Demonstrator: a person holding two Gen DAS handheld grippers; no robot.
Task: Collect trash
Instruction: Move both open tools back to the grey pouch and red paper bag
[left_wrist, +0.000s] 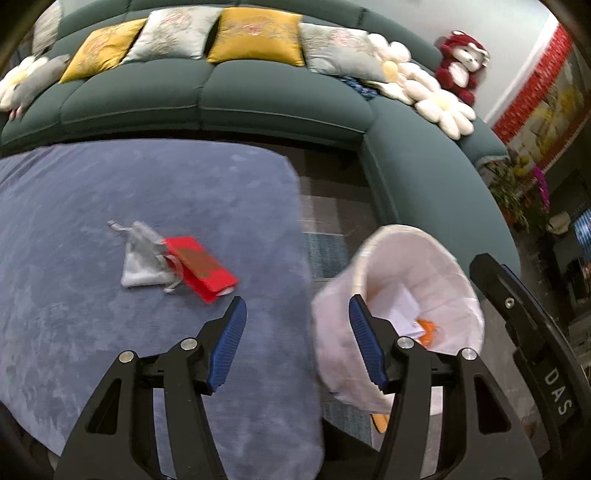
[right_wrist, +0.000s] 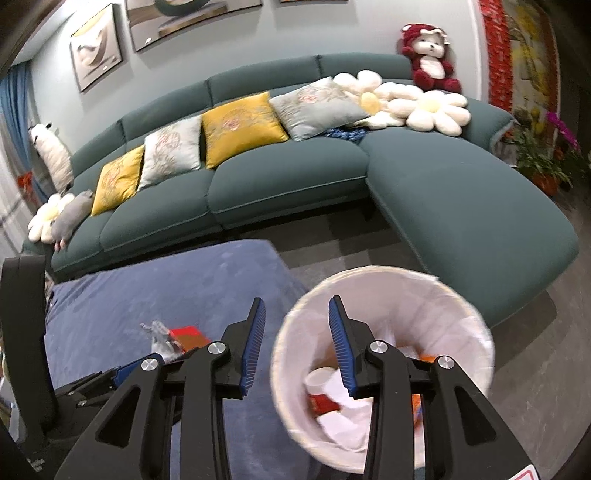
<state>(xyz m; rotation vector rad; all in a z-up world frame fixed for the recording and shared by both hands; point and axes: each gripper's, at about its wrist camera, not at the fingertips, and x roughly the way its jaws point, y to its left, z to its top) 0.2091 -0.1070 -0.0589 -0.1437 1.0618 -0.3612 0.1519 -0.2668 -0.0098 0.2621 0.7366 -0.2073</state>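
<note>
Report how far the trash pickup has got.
Done: the white-lined bin already holds paper scraps and a red wrapper. In hand: nothing; left gripper and right gripper have open, empty jaws. Left: red packet and grey pouch on the blue cloth.

Red envelope (left_wrist: 201, 268) beside a grey pouch (left_wrist: 142, 260) on blue cloth (left_wrist: 110, 192); white-lined bin (right_wrist: 436, 295), teal sofa (right_wrist: 288, 177)

Grey pouch (left_wrist: 142, 256) touching red envelope (left_wrist: 201, 267) on cloth, lined bin (left_wrist: 402, 314) holding scraps

"DAS" in white on black right gripper (left_wrist: 524, 325) body, left wrist view
</note>
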